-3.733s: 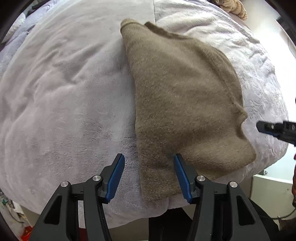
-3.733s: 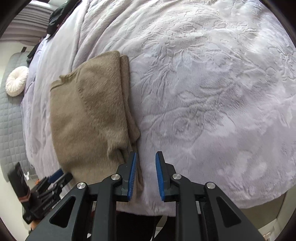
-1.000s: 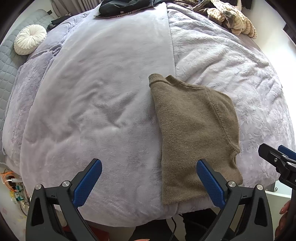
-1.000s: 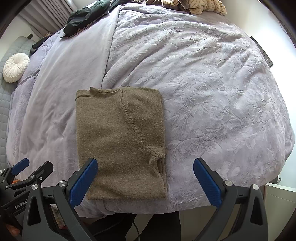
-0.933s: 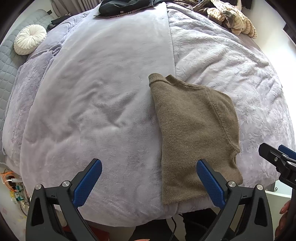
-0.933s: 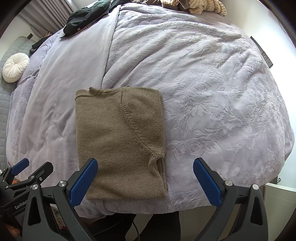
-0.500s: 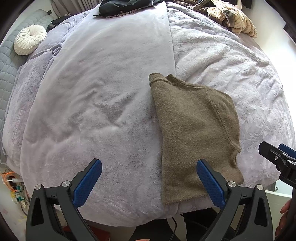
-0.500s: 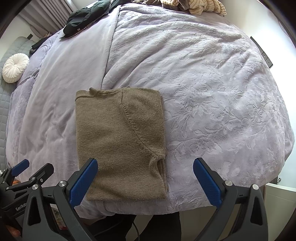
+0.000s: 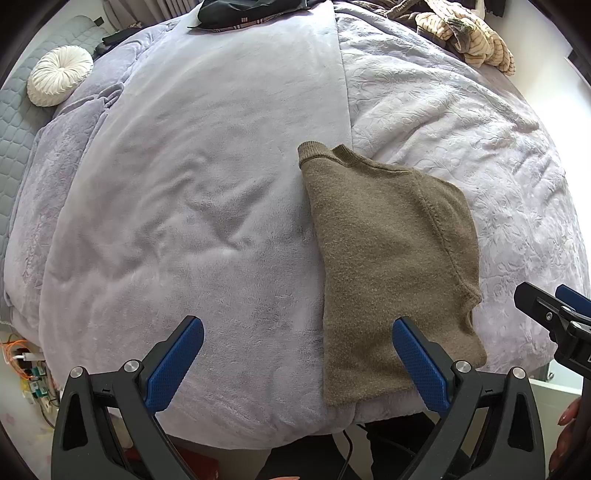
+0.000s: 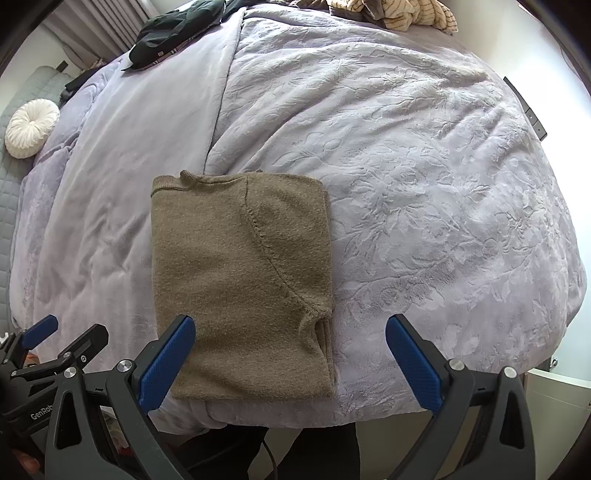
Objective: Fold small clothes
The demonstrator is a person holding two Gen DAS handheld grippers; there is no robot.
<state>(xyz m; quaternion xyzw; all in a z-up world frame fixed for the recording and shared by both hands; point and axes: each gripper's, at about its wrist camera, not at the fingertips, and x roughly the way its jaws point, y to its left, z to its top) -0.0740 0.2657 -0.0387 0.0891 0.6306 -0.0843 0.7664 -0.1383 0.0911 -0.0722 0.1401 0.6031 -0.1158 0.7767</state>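
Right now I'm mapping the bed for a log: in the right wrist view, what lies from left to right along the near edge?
Left gripper → brown sweater, folded flat → bare embossed lavender blanket → white furniture beside the bed.

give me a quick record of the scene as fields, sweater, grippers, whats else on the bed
surface: bed with a lilac blanket
sweater: brown sweater, folded into a rectangle, lying flat near the front edge of the bed
left gripper: open, holding nothing, above the blanket with its right finger over the sweater's edge
right gripper: open, holding nothing, above the sweater's near end
other items: round white cushion, dark garment, striped clothes pile at the far end
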